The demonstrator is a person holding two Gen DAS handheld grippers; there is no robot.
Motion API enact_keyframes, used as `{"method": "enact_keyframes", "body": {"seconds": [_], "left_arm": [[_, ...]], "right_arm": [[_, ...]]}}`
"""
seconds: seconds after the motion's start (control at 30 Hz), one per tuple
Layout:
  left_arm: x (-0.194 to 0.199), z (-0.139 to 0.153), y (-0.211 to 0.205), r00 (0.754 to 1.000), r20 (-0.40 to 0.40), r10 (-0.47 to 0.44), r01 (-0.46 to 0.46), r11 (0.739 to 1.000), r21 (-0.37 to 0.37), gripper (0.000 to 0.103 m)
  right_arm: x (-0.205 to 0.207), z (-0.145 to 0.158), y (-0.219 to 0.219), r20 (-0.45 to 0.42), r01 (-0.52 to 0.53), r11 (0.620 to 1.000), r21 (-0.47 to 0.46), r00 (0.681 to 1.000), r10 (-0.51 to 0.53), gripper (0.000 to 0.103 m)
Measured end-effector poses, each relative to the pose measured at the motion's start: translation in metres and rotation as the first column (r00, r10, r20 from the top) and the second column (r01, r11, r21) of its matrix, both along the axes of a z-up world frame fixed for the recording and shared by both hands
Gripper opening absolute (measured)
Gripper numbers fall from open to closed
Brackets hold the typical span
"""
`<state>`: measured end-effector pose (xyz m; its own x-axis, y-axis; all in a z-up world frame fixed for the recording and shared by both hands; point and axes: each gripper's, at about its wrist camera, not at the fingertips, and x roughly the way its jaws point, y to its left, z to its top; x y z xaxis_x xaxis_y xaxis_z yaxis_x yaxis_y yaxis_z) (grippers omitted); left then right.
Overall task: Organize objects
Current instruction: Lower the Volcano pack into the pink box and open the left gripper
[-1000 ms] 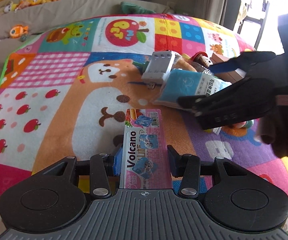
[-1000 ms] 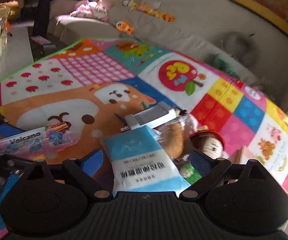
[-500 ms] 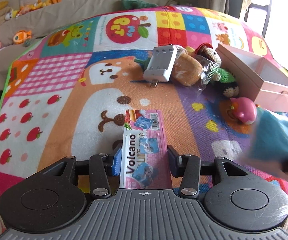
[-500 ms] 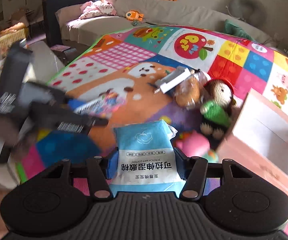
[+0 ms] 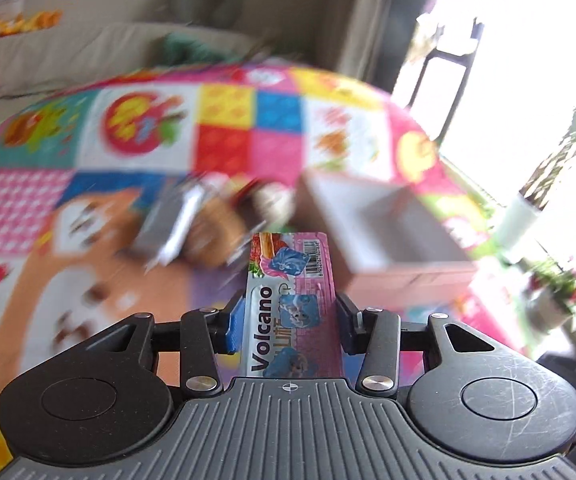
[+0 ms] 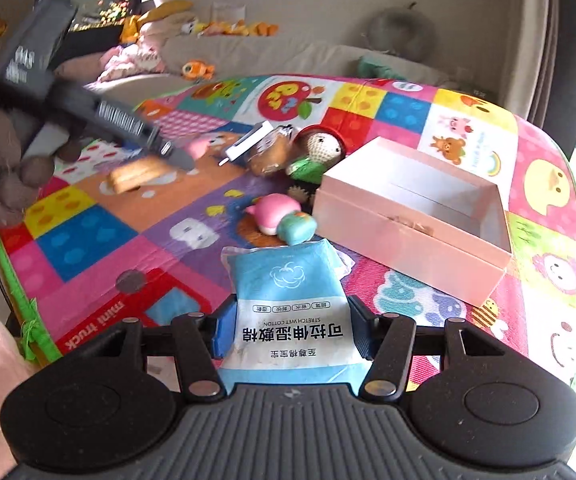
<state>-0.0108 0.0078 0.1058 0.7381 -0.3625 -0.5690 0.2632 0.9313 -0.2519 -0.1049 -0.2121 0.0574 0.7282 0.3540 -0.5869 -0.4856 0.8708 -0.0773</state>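
My left gripper [image 5: 288, 324] is shut on a pink "Volcano" snack packet [image 5: 292, 280], held clear of the play mat; this view is motion-blurred. Beyond the packet's tip lies an open pink box [image 5: 388, 248]. My right gripper [image 6: 288, 328] is shut on a blue wet-cotton packet [image 6: 288, 300], raised over the mat's near part. The pink box [image 6: 408, 240] is ahead and to the right of it, its inside bare. The left gripper [image 6: 168, 152] shows blurred at the upper left of the right wrist view, with its packet [image 6: 136, 176] under it.
On the colourful play mat [image 6: 88, 240] a white charger [image 6: 248, 144], a wrapped bun [image 6: 272, 156] and a crochet doll [image 6: 320, 148] lie together. A pink toy [image 6: 272, 212] and a green toy [image 6: 296, 228] sit left of the box. A sofa with soft toys [image 6: 248, 52] stands behind.
The right gripper closed on the blue packet and carried it away from the pile toward the box's near side. The left gripper lifted the Volcano packet off the mat and swung right toward the box.
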Motion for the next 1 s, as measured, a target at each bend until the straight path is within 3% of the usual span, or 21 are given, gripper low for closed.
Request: {"method": "enact_keyframes", "body": {"seconds": [0.13,0.23,0.3,0.37,0.43,0.53,0.6,0.73,0.87,1.0], "left_arm": [[0.065,0.015,-0.06,0.999,-0.024,-0.02,0.017,0.992,-0.125,0.049],[0.13,-0.007,-0.1,0.983,-0.18,-0.049,0.017,0.984,-0.178,0.048],[0.154,-0.025,-0.119,0.969,-0.246,-0.017,-0.017,0.99,-0.138,0.048],[0.165,-0.042,-0.133,0.967,-0.254,0.033,-0.044,0.998,-0.041,0.049],[0.168,-0.051,-0.14,0.961,-0.259,0.094,-0.08,0.995,0.064,0.049],[0.158,-0.045,-0.143,0.972,-0.209,0.109,-0.073,0.982,0.172,0.049],[0.149,-0.036,-0.139,0.979,-0.177,0.097,-0.063,0.98,0.187,0.05],[0.12,-0.009,-0.118,0.996,-0.031,0.088,-0.078,0.97,0.228,0.046],[0.094,0.0,-0.071,0.998,-0.008,0.059,-0.058,0.991,0.12,0.046],[0.064,-0.019,-0.017,0.995,-0.013,0.099,-0.098,0.994,0.057,0.045]], "right_arm": [[0.006,-0.003,-0.006,0.003,0.037,0.998,0.043,0.999,-0.037,0.056],[0.008,-0.006,-0.011,-0.002,0.051,0.996,0.075,0.999,-0.051,0.056],[0.008,-0.007,-0.015,-0.002,0.061,0.995,0.084,0.998,-0.061,0.056],[0.009,-0.008,-0.02,0.001,0.071,0.994,0.087,0.997,-0.071,0.056],[0.011,-0.01,-0.025,0.0,0.082,0.993,0.087,0.997,-0.082,0.056],[0.015,-0.013,-0.028,-0.002,0.098,0.992,0.084,0.995,-0.098,0.056],[0.017,-0.014,-0.028,-0.009,0.102,0.991,0.092,0.995,-0.101,0.056],[0.02,-0.012,-0.024,-0.017,0.105,0.99,0.095,0.994,-0.104,0.056],[0.022,-0.001,-0.022,-0.027,0.097,0.99,0.103,0.995,-0.095,0.056],[0.047,0.031,-0.027,-0.032,0.119,0.977,0.175,0.993,-0.115,0.056]]}}
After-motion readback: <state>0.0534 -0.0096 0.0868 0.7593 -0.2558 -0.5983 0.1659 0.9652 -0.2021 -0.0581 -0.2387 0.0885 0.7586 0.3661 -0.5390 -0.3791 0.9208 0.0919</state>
